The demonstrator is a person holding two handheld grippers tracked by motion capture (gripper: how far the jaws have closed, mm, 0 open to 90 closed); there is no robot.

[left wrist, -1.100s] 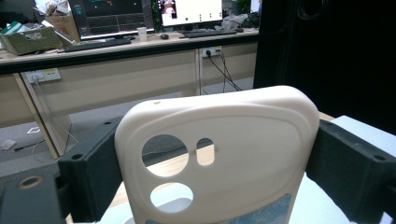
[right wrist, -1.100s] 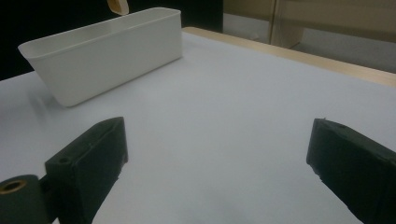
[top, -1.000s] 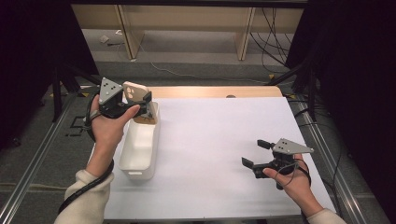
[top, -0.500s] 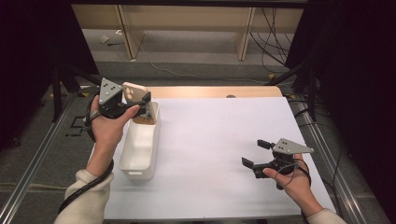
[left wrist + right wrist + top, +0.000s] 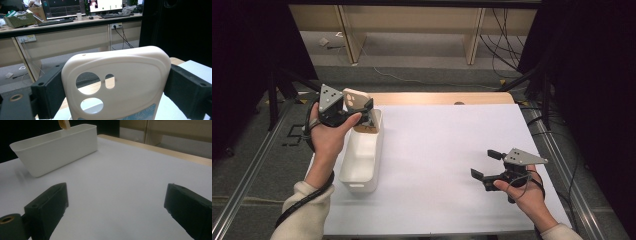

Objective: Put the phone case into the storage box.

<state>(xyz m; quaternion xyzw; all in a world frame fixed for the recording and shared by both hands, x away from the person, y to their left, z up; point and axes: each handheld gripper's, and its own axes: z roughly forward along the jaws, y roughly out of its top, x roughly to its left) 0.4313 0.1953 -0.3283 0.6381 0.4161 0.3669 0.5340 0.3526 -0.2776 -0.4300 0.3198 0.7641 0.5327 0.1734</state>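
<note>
- left claw [image 5: 362, 111]: clamped on a cream phone case [image 5: 355, 100], jaws pressing its two long side edges; case stands upright between them, camera cutouts at the top
- phone case sits in the claw, held up over the far end of the white bin [image 5: 362, 162]; lower end of the case looks to dip toward the bin's far rim, cannot tell if it touches
- handling, my read: case looks light, thin-walled, somewhat flexible, smooth matte; squeeze too hard across the sides and it may bow; side-edge grip near mid-length seems right, away from the cutouts where the wall is weakest
- white bin: just below and toward the person from the left claw, long axis running away from the person, on the white bench [image 5: 442, 150]; looks empty where visible
- right claw [image 5: 486, 164]: jaws wide apart, nothing between them, low over bare bench, well apart from the bin, pointing toward it
</note>
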